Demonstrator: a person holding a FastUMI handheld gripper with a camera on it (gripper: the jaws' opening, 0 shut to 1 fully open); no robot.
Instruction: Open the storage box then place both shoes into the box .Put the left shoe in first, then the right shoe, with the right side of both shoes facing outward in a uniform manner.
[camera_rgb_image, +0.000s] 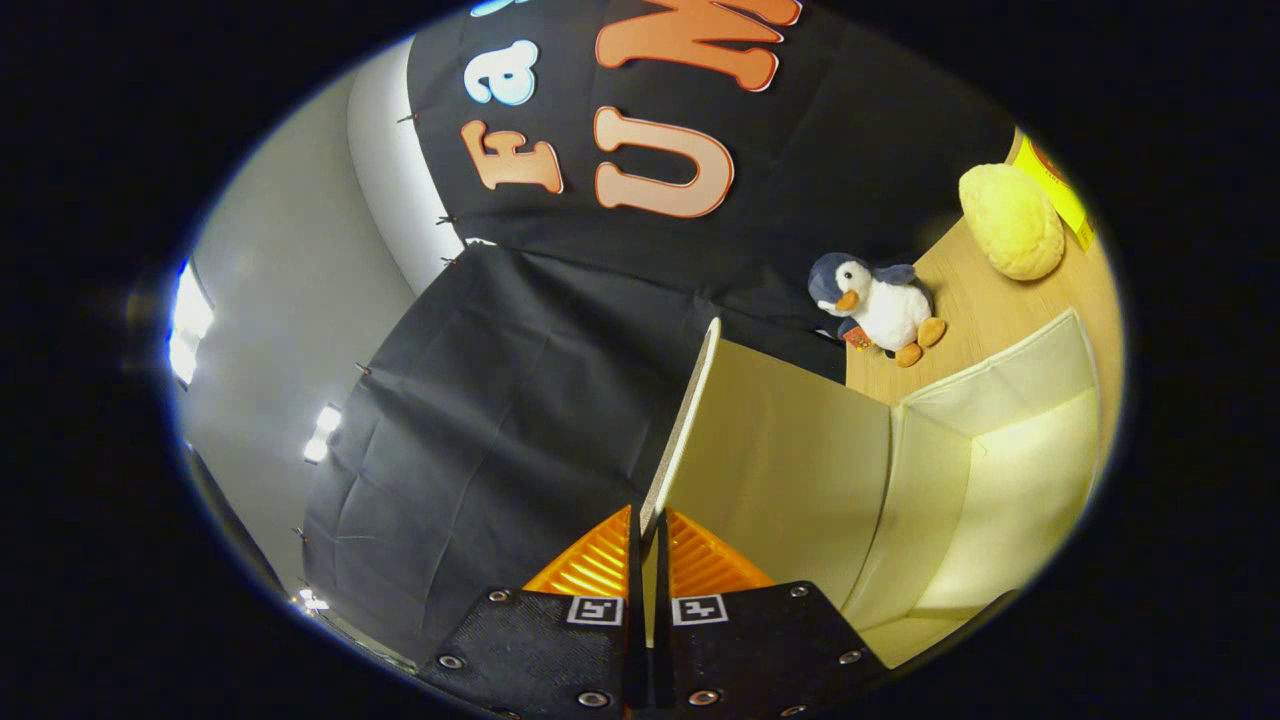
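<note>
Gripper (648, 540) pinching the free edge of the storage box lid (780, 450), fingers (600, 570) nearly closed with only the thin panel between them, both pressing on it. Lid standing swung up, edge-on to the camera, running from the fingertips away toward the black cloth wall (520, 400). Storage box (1000, 480) sitting just to the side of the fingers on the bench (960, 300), cream fabric interior lying open and looking empty as far as visible; far corner and floor of the box partly out of sight. Lid reading as light, thin board covered in fabric: fairly stiff along its length but likely flexing and twisting if pulled off-axis, and hinged by a soft fabric fold, so probably flopping back shut if let go early. Fabric skin looking low-slip, so a light pinch seeming enough; hard squeezing adding nothing. Best hold judging as right here at the middle of the free edge, far from the hinge, swinging it on its arc rather than dragging. Box walls also looking soft and collapsible, so the whole box likely sliding or tipping under a hard pull. Plush penguin (880, 305) and yellow plush cushion (1012, 220) resting on the bench beyond the box, well apart from the lid. Shoes still needing placing.
</note>
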